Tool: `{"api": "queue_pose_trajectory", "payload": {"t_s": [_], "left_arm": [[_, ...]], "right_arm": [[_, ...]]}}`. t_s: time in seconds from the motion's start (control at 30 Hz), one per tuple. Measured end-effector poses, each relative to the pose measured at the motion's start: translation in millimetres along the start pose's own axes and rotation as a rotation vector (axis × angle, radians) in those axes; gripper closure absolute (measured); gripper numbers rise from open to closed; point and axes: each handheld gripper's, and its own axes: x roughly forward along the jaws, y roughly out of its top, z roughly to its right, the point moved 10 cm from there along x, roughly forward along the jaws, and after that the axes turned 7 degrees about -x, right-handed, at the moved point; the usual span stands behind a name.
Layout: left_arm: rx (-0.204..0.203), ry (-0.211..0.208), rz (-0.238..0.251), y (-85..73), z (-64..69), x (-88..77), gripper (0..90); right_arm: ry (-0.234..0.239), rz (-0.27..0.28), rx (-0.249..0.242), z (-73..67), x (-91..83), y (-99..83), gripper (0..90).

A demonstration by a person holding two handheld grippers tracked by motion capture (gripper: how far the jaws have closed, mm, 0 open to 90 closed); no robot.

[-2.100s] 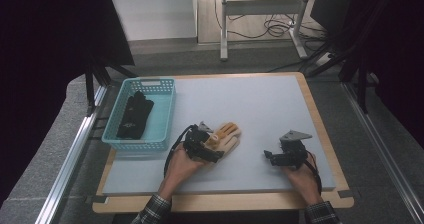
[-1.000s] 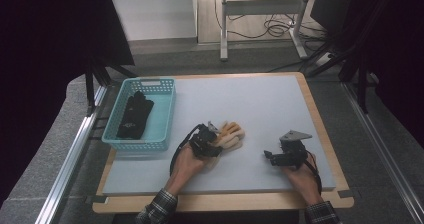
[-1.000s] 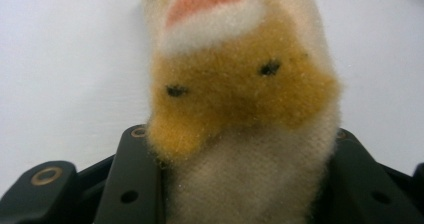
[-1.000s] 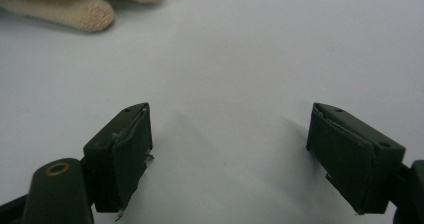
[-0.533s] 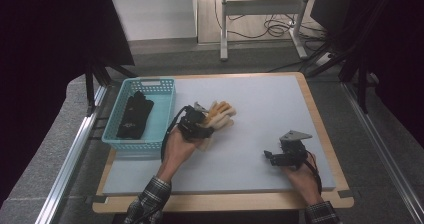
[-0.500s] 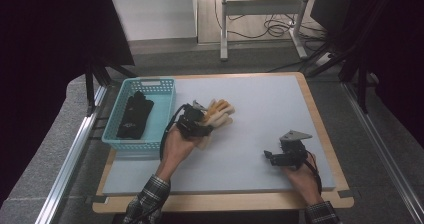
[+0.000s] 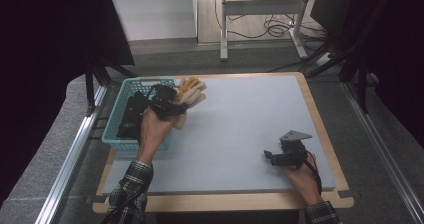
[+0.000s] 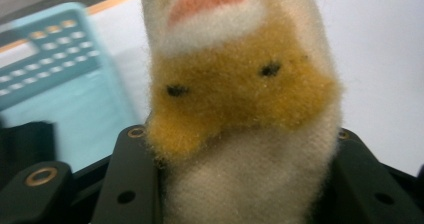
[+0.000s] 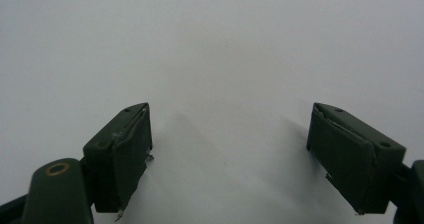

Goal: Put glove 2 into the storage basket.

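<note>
A dark curtain closes the left of the room, and a grey floor runs past the wood-edged bench point(image 7: 320, 129) with its pale grey mat. At the bench's left edge sits a blue basket point(image 7: 117, 134) with a black object point(image 7: 131, 116) lying in it. Above the basket's right rim the left tongs point(image 7: 172, 100) are clamped on a plush toy point(image 7: 191, 90), tan and cream, its long axis pointing up and right, away from the person. Farther right, the right tongs point(image 7: 269, 156) rest on the mat, jaws apart with nothing between them.
</note>
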Motion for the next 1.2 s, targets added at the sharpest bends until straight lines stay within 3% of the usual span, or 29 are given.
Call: {"api": "queue_pose_trajectory", "payload": {"t_s": [0.23, 0.53, 0.73, 0.97, 1.2], "left_arm": [[-0.07, 0.048, 0.002, -2.0, -37.8, -7.4, 54.8], [-0.139, 0.086, 0.007, -7.1, -70.9, -10.5, 54.8], [-0.184, 0.11, -0.003, -14.3, -91.5, -3.9, 54.7], [-0.222, 0.144, -0.018, -21.1, -108.1, 5.3, 54.6], [-0.228, 0.167, -0.055, -25.5, -115.9, 14.7, 54.4]], "right_arm": [[0.0, 0.0, 0.0, 0.0, 0.0, 0.0, 17.6], [0.0, 0.0, 0.0, 0.0, 0.1, 0.0, 17.6], [0.0, 0.0, 0.001, 0.0, 0.0, 0.0, 17.6], [0.0, 0.0, 0.001, 0.0, 0.1, 0.0, 17.6], [0.001, 0.0, 0.001, 0.0, 0.1, 0.0, 17.6]]}}
